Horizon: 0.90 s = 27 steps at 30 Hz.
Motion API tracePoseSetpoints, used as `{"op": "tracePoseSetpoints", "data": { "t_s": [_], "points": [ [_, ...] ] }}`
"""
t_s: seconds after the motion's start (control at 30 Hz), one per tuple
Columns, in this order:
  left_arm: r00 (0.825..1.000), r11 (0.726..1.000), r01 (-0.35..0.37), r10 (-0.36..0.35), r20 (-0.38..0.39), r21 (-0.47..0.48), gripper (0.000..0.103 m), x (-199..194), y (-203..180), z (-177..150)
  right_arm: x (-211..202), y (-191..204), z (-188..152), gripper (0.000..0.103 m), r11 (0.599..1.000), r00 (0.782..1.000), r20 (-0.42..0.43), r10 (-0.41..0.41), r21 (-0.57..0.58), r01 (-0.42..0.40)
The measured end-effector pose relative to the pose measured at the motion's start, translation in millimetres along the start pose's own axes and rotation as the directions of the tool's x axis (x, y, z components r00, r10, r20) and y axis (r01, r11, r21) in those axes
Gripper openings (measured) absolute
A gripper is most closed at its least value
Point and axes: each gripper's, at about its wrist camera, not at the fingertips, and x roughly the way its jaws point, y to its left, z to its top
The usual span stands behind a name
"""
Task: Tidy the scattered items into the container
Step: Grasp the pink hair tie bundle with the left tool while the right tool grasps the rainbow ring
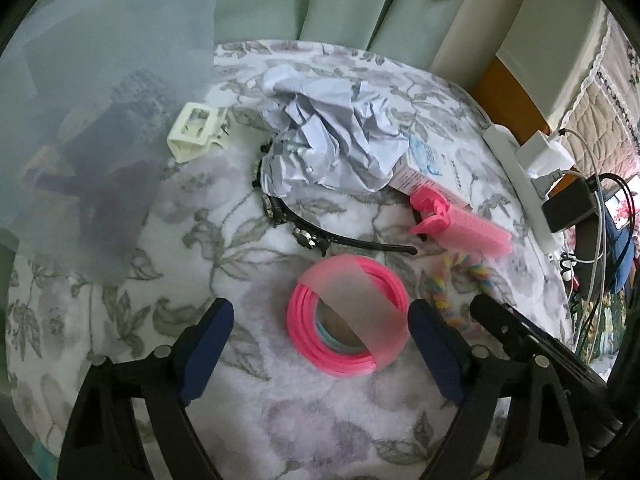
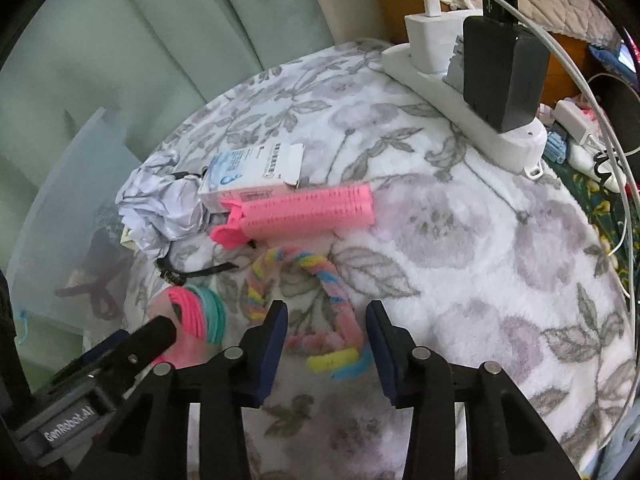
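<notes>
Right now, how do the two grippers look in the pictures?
Both grippers are alike: the left gripper and the right gripper have black angular plastic arms with round silver pivot pins, ending in flat dark blue pads. In the right wrist view, the left gripper's body carries a grey label with white lettering. No hands, sleeves or gripper cables show.

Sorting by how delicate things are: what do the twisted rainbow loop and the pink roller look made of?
Twisted rainbow loop: soft fuzzy yarn or chenille, judging by its matte, fluffy strands. Pink roller: probably rigid moulded plastic, with ridged rows and a slight sheen.
</notes>
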Motion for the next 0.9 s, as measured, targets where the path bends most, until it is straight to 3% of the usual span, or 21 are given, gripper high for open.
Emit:
{"op": "tracePoseSetpoints", "data": {
  "t_s": [0.23, 0.37, 0.5, 0.9],
  "points": [
    [0.999, 0.999, 0.034, -0.034, -0.010, 0.008, 0.083, 7, -5, 0, 5, 8, 1, 0.043, 0.998, 0.998, 0.030, -0.049, -0.039, 0.051],
    [0.998, 0.998, 0.056, -0.055, -0.022, 0.020, 0.077, 12, -10, 0, 7, 11, 1, 0.032, 0.994, 0.994, 0.055, -0.092, -0.060, 0.096],
    [0.998, 0.998, 0.056, -0.055, -0.039, 0.036, 0.070, 17, -13, 2, 8, 10, 3, 0.028, 0.991, 0.992, 0.068, -0.108, -0.069, 0.112],
    [0.998, 0.997, 0.054, -0.053, -0.038, 0.047, 0.069, 19, -14, 2, 10, 12, 4, 0.021, 0.990, 0.991, 0.082, -0.108, -0.081, 0.114]
  ]
}}
